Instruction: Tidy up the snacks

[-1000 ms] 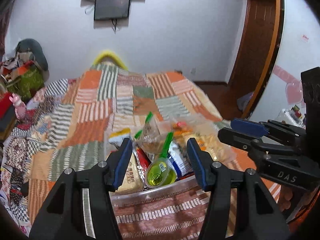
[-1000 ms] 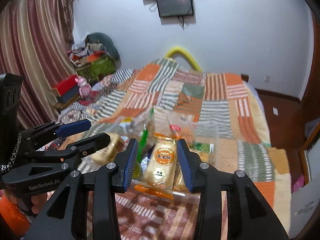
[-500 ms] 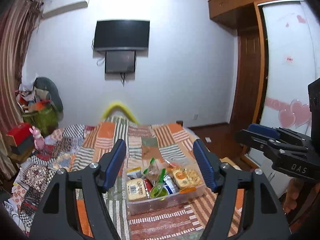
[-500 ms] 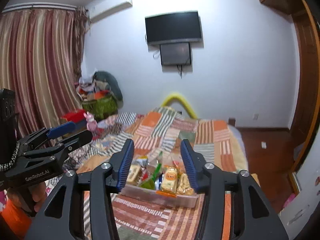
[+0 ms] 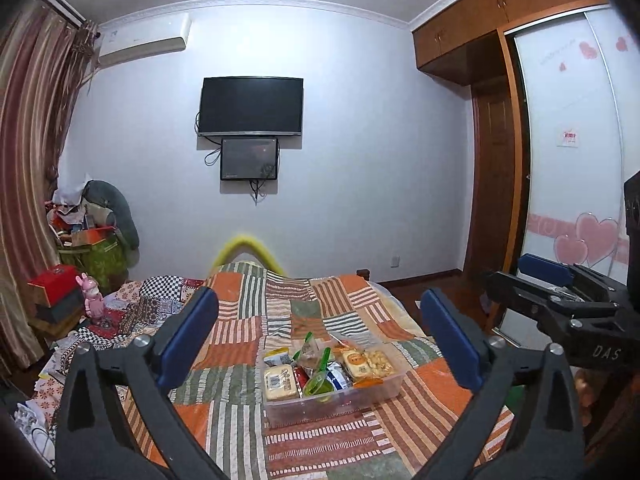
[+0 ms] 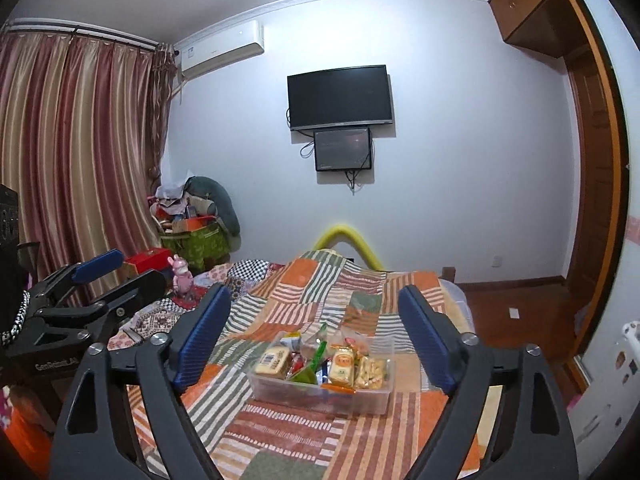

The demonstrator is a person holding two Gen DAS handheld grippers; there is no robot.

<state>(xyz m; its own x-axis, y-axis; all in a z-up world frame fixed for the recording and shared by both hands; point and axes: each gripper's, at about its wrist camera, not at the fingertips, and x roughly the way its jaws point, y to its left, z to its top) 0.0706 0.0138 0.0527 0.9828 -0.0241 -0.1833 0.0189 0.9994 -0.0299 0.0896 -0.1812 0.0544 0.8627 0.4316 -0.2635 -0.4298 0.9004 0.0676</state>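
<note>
A clear plastic bin (image 5: pixel 372 394) sits on the patchwork bedspread (image 5: pixel 248 344), filled with several snack packets: yellow cake packs, a green jelly cup, a biscuit bag. It also shows in the right wrist view (image 6: pixel 360 400). My left gripper (image 5: pixel 320 340) is open and empty, held well back from and above the bin. My right gripper (image 6: pixel 314 332) is open and empty, also back from the bin. Each gripper shows at the edge of the other's view, the right one (image 5: pixel 560 292) and the left one (image 6: pixel 104 276).
A TV (image 5: pixel 251 106) and a smaller screen hang on the far wall. Curtains (image 6: pixel 72 160) and a pile of boxes and bags (image 6: pixel 192 224) stand at the left. A wooden wardrobe (image 5: pixel 496 200) and door are at the right. A pink toy (image 5: pixel 94 300) stands on the bed's left.
Both grippers have pulled back and lifted away from the bin, which now looks small and distant. Both jaws have widened. The bin and snacks stay in place.
</note>
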